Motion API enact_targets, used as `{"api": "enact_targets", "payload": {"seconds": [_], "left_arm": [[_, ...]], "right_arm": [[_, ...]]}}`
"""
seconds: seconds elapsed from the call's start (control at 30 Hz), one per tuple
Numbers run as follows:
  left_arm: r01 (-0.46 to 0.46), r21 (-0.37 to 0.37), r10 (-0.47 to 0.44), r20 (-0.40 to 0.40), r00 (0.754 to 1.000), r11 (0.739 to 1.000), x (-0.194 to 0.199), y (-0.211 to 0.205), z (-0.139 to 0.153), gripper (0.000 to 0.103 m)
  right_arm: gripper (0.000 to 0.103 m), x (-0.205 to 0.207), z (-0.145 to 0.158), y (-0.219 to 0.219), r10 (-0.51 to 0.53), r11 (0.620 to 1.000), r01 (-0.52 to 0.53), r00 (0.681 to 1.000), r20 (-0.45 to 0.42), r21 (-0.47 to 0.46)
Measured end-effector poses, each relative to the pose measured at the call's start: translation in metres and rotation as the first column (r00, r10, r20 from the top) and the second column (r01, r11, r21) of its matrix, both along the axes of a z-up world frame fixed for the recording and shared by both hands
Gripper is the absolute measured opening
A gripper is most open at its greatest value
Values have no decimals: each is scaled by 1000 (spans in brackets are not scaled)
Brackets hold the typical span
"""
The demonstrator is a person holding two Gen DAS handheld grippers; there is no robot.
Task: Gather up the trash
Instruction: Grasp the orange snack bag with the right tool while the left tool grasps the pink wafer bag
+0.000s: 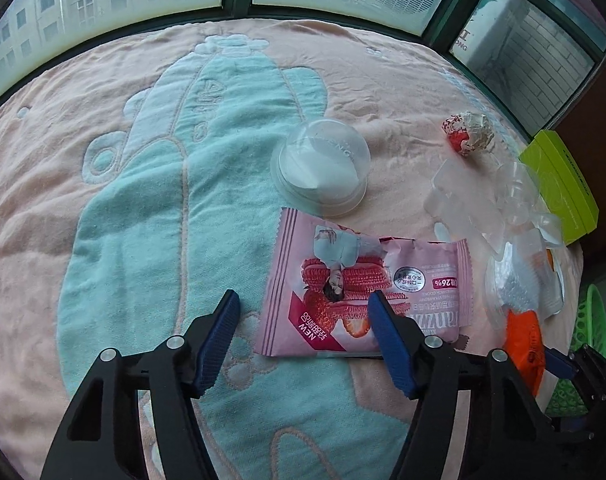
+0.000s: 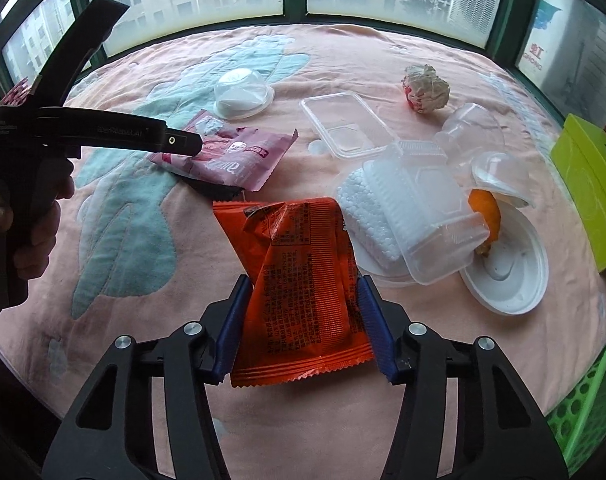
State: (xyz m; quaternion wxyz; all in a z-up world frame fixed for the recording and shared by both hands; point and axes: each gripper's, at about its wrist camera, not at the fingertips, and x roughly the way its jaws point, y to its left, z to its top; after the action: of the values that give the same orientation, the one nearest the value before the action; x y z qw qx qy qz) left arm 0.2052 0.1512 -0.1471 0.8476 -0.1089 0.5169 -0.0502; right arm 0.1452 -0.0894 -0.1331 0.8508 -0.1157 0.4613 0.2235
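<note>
A pink snack wrapper (image 1: 343, 280) lies flat on the pink and teal blanket (image 1: 143, 208). My left gripper (image 1: 305, 296) stands open over its near left part: the right finger lies over the wrapper and the left finger stands off its edge. In the right wrist view a hand holds the left gripper (image 2: 183, 146) with its tip at the pink wrapper (image 2: 239, 156). My right gripper (image 2: 304, 280) is shut on a crumpled orange wrapper (image 2: 299, 264), with both blue pads against its sides. That orange wrapper (image 1: 523, 336) also shows low on the right in the left wrist view.
Farther back lie a clear dome cup (image 2: 241, 94), a crumpled paper ball (image 2: 425, 88), a clear tray (image 2: 347, 124), a foam piece under a clear box (image 2: 415, 208) and a white lid (image 2: 511, 276). A yellow-green box (image 2: 591, 188) and a green basket (image 2: 587, 412) stand at the right.
</note>
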Motion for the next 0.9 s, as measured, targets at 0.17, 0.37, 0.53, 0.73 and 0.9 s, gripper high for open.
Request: {"api": "enact_targets", "payload": {"seconds": [0.17, 0.37, 0.53, 0.73, 0.9], "left_arm": [[-5, -1, 5, 14, 1000, 1000, 2, 0, 3, 54], [21, -4, -21, 40, 999, 1000, 5, -3, 16, 80], [264, 40, -267, 107, 958, 964, 1, -24, 39, 89], [533, 162, -546, 45, 836, 830, 2, -45, 39, 94], [694, 223, -712, -2, 702, 684, 1, -63, 35, 93]], "right_arm": [[51, -9, 2, -13, -19, 1000, 19, 1000, -10, 17], [48, -18, 7, -30, -50, 998, 51, 998, -23, 47], [42, -20, 8, -34, -37, 998, 38, 999, -39, 50], [64, -22, 12, -38, -34, 997, 35, 999, -26, 64], [73, -18, 10, -43, -34, 997, 37, 999, -36, 66]]}}
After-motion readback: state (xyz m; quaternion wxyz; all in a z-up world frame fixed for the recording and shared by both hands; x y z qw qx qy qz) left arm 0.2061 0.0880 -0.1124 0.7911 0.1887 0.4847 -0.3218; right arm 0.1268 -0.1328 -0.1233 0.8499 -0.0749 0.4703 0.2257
